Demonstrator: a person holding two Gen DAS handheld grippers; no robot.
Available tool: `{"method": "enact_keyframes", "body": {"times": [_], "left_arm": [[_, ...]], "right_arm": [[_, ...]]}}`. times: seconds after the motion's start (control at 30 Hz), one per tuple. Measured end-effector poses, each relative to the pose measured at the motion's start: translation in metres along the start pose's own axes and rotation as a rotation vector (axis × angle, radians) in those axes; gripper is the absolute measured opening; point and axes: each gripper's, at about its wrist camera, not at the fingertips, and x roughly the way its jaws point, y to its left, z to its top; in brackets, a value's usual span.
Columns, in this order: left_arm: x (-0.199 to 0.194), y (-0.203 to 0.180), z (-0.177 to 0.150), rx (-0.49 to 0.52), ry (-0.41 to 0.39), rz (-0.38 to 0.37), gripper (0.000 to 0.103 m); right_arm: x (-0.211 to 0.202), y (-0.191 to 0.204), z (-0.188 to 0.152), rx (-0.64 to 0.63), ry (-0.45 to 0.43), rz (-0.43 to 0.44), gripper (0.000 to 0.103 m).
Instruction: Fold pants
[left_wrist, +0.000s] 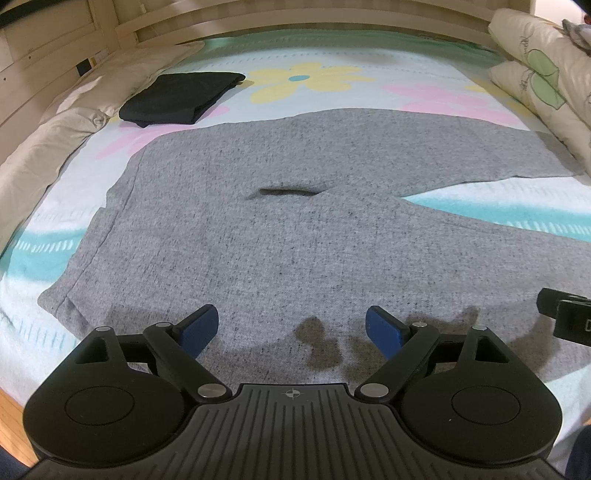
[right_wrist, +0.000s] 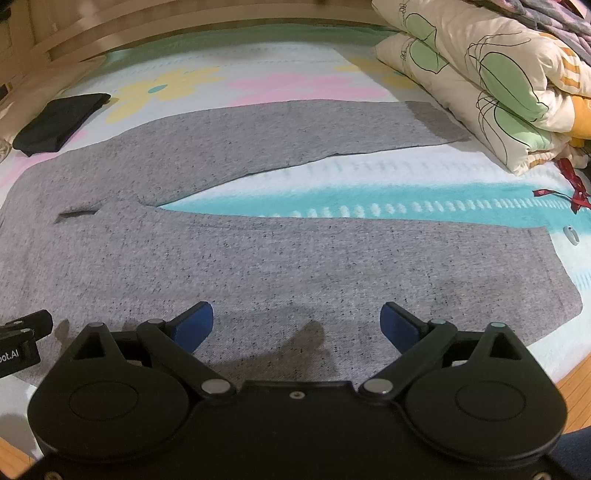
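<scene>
The left gripper (right_wrist: 16, 343), at the right wrist view's edge, bears the cut-off white letters "oot.AI".

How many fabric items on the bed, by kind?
Gray pants, spread flat: 1
Black folded garment: 1
Folded floral quilt, stacked at the right: 1
Cream bedding bunched along the left edge: 1
Red ribbon: 1
Total: 5

Left tongs (left_wrist: 291, 328) and right tongs (right_wrist: 297, 325) gape wide, apparently side by side.
</scene>
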Motion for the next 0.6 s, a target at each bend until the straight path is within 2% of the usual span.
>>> {"method": "enact_keyframes", "body": {"times": [0.6], "left_arm": [[0.0016,0.0018,-0.0015,0.004,0.007,0.0,0.087]], "right_arm": [[0.0004,0.0022,-0.0003,-0.005,0.006,0.002,0.097]]}}
